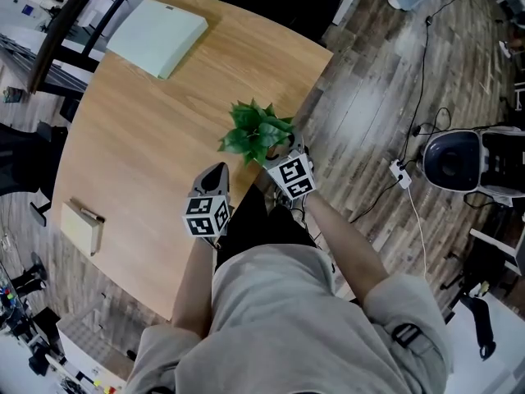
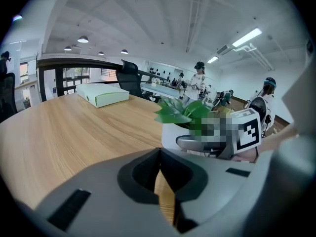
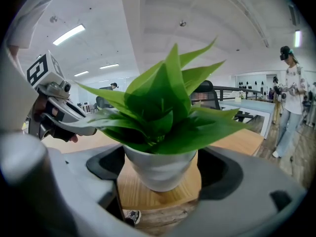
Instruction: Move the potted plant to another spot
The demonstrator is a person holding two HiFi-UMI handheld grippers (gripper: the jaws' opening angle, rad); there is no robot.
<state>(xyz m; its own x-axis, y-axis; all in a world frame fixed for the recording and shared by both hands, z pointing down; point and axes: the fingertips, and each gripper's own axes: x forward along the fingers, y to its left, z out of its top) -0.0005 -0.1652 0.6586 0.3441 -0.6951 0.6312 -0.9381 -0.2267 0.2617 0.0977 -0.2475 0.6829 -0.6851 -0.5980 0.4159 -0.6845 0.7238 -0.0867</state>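
Judging from the head view, the curved wooden table [image 1: 148, 121] offered plenty of bare top farther in, so I reckoned the move should be a low, level carry away from the edge. The potted plant [image 1: 256, 131] stood right at the table's near edge, beside open floor, where a tilt could have dropped it. My right gripper [image 1: 279, 153] had its jaws closed round the pot, touching both sides near the rim as far as I could tell. A lower hold seemed safer, since the pot tapered downward. My left gripper [image 1: 216, 172] hovered just beside it, jaws together on nothing. The pot [image 3: 159, 169] was white, smooth and rounded, and its leaves [image 3: 165, 98] were broad, pointed and glossy green.
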